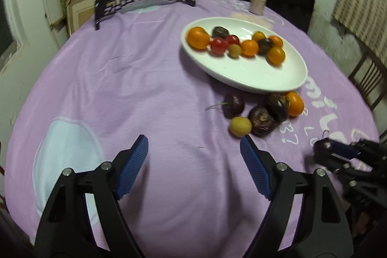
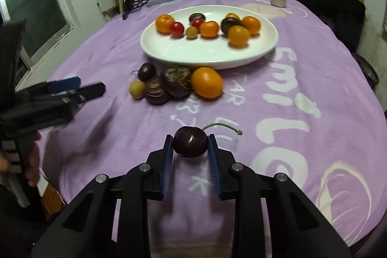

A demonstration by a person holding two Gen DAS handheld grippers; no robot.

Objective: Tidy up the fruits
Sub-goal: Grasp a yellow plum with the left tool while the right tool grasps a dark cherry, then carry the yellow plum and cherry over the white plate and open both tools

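Cherry clamped, pile waiting

Tablecloth (image 2: 314,59), purple with white lettering partly cut off at the edges, covers everything. White oval plate (image 2: 208,50) holds oranges, red tomatoes and dark fruits, blurred in both views. Just beside its near rim sits a loose pile (image 2: 176,85): an orange, two wrinkled dark fruits, a yellow one, a stemmed cherry. Left gripper (image 1: 194,146) hangs spread wide, gripping nothing. Right gripper (image 2: 191,144) pinches a dark cherry (image 2: 190,144) above the cloth, stem curling right.

Right gripper (image 1: 325,145) blurred at frame edge; its dark fruit (image 1: 323,144) perhaps a cherry.
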